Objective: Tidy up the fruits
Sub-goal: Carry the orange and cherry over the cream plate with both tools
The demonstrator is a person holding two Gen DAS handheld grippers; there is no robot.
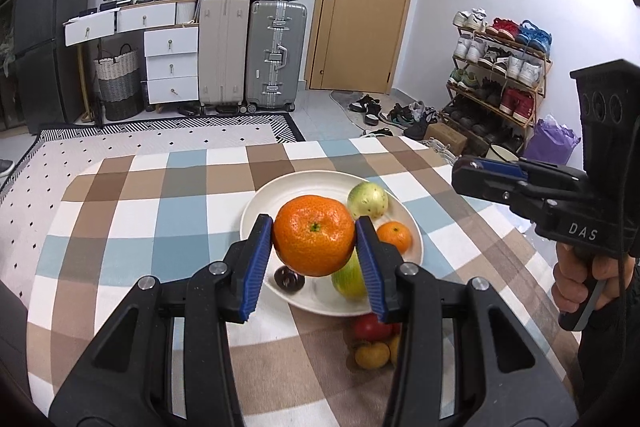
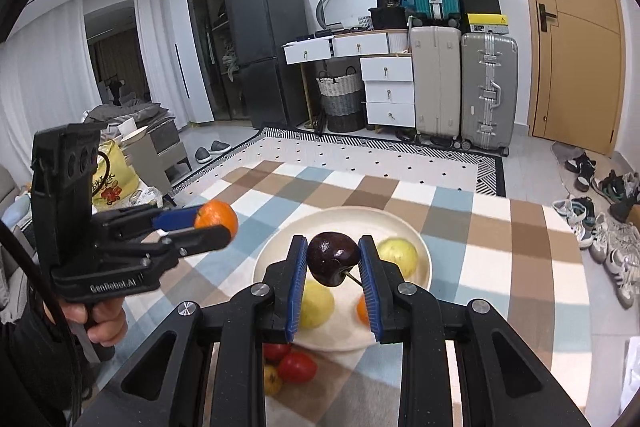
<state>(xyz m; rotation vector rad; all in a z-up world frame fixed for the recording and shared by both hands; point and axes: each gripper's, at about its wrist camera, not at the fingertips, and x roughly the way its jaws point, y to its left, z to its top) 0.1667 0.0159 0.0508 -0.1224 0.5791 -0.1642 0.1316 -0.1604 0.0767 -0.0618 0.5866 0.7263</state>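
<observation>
My left gripper (image 1: 314, 227) is shut on a large orange mandarin (image 1: 314, 241), held above the white plate (image 1: 256, 211). On the plate lie a pale green fruit (image 1: 367, 201), a small orange (image 1: 395, 235), a green apple (image 1: 350, 281) and a dark cherry (image 1: 288, 278). My right gripper (image 2: 332, 263) is shut on a dark cherry (image 2: 332, 257) with a stem, above the same plate (image 2: 424, 255). The right wrist view shows the left gripper (image 2: 216, 223) with its mandarin (image 2: 218, 217) to the left. The right gripper (image 1: 460, 179) hangs beyond the plate's right side in the left wrist view.
Red tomatoes (image 1: 370, 327) and a yellow one (image 1: 372, 355) lie on the checked tablecloth (image 1: 160, 211) just in front of the plate. A hand (image 1: 576, 279) grips the right handle. Past the table's far edge are a rug, suitcases (image 1: 276, 55) and a shoe rack (image 1: 500, 75).
</observation>
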